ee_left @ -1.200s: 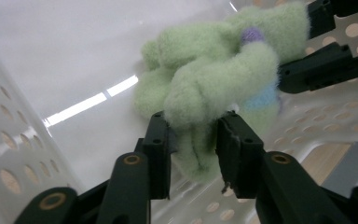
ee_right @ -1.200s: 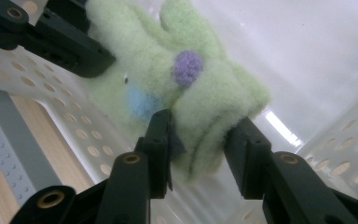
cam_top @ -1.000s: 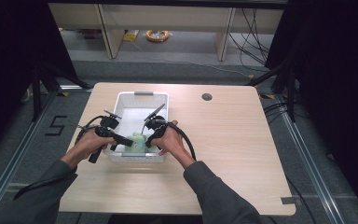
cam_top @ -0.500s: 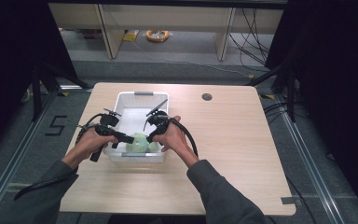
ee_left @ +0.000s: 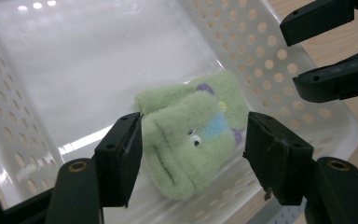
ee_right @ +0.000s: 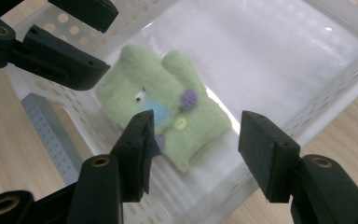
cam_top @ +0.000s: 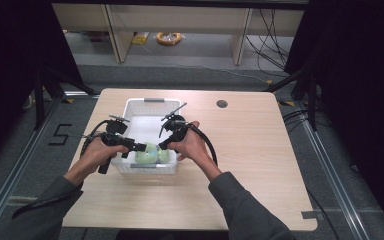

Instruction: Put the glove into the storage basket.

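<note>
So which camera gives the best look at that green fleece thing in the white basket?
The right gripper view: the folded green fleece cloth shows its buttons and eye plainly. The left gripper view shows it partly behind black fingers; the high view, a small pale lump.

We see a pale green fleece toy (ee_left: 186, 135) with purple buttons, one yellow button and a light blue patch, lying in a white basket (ee_left: 265, 51) dotted with round holes, on a light wood-grain desk (cam_top: 260, 150). Both grippers are black.
</note>
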Motion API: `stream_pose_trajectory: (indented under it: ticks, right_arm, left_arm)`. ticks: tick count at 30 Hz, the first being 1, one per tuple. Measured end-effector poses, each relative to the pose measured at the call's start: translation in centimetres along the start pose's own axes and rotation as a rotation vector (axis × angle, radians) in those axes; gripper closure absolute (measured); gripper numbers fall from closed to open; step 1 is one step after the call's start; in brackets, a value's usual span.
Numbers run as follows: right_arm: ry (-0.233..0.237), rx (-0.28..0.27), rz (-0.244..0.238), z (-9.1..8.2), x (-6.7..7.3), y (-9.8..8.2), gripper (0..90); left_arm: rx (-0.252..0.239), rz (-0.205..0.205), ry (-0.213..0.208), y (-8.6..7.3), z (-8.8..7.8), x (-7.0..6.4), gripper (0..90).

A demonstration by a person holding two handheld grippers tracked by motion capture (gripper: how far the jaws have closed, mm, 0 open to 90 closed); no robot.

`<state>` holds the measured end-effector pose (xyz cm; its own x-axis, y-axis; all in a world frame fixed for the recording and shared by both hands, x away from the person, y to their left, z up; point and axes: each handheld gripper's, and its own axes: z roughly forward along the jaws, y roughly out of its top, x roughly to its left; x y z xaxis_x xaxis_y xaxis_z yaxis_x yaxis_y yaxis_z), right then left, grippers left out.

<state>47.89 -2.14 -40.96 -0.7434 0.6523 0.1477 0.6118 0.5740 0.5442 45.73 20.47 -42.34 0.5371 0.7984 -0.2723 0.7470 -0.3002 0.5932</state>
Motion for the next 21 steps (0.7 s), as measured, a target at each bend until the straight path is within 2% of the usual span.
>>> stream_pose_trajectory:
  ticks: [3, 4, 5, 12, 14, 16, 17, 19, 21]
  right_arm:
    - [0.006, -0.014, -0.004, -0.6, -0.1, -0.3, 45.8]
    - [0.01, -0.014, -0.004, -0.7, -0.1, -0.4, 45.7]
    - [0.014, -0.019, -0.004, -0.9, -0.1, -0.5, 45.4]
    - [0.016, -0.063, -0.009, -2.5, -0.5, -1.6, 43.0]
    - [0.016, -0.048, 0.034, -3.0, -0.3, -1.9, 42.6]
    - [0.014, -0.058, 0.035, -3.5, -0.4, -2.2, 42.1]
    - [0.021, -0.06, 0.033, -3.6, -0.4, -2.3, 41.9]
    - [0.023, -0.103, -0.014, -3.8, -0.8, -2.7, 41.2]
    - [0.028, -0.109, -0.004, -4.1, -0.9, -3.0, 40.6]
  left_arm:
    - [-0.034, -0.005, -0.002, -0.2, -0.3, -0.3, 35.7]
    - [-0.025, -0.005, -0.01, -0.3, -0.5, -0.4, 35.0]
    - [-0.045, -0.011, -0.012, -0.5, -0.6, -0.6, 34.5]
    - [-0.068, -0.001, -0.051, -1.2, -1.5, -1.9, 32.6]
    - [-0.079, 0.004, -0.062, -1.3, -1.7, -2.3, 31.3]
    - [-0.086, 0.006, -0.07, -1.4, -1.8, -2.8, 30.0]
    - [-0.093, 0.01, -0.076, -1.5, -1.9, -3.1, 29.6]
    - [-0.114, 0.002, -0.09, -1.7, -1.9, -3.7, 29.2]
    - [-0.117, 0.012, -0.098, -1.9, -2.0, -4.2, 28.7]
